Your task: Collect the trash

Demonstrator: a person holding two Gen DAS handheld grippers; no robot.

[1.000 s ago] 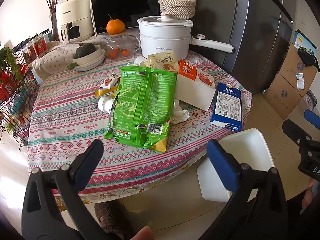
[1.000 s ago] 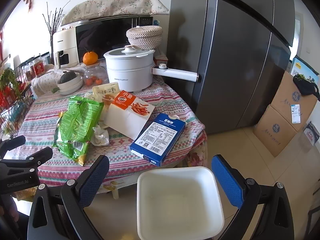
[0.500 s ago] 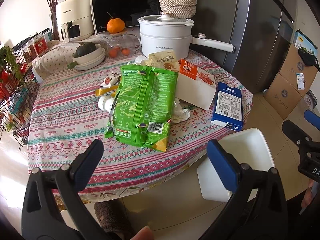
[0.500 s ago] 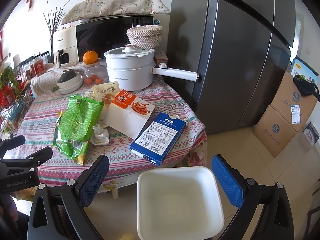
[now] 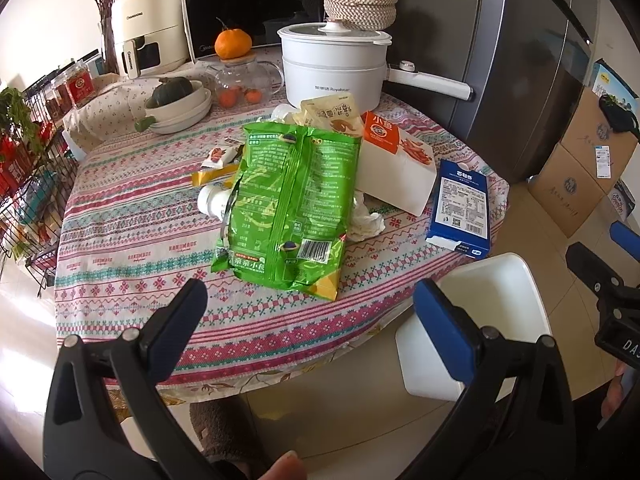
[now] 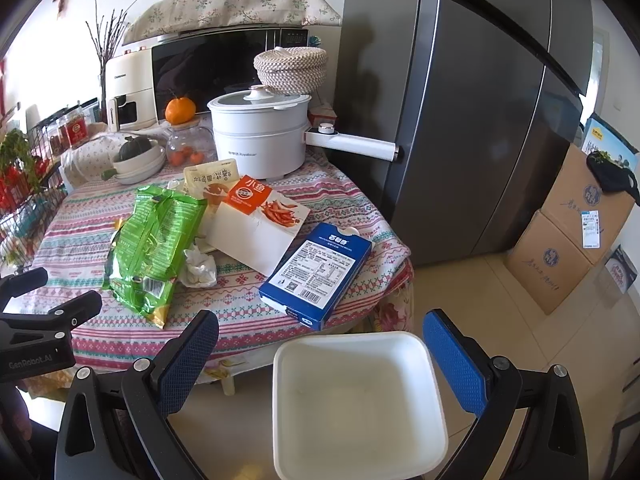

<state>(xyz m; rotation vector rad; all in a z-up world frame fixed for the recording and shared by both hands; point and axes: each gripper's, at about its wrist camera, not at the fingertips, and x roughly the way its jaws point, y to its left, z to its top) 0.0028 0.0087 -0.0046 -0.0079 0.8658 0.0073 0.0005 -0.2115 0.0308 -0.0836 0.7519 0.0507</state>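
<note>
Trash spread mid-table (image 5: pixel 120 240): green snack bag (image 5: pixel 288 204) lengthwise toward the pot (image 5: pixel 332 68), crumpled tissue (image 5: pixel 366 222) and white-orange carton (image 6: pixel 256 236) beside, blue box (image 6: pixel 316 272) near the edge, angled toward the white bin (image 6: pixel 356 404) below. Left gripper (image 5: pixel 308 312) and right gripper (image 6: pixel 320 344) spread wide, empty, short of everything. Unchanged from a second ago.

Right claw (image 6: pixel 320 344) gapes wide above white bin (image 6: pixel 356 404), facing littered table (image 6: pixel 80 232).
</note>
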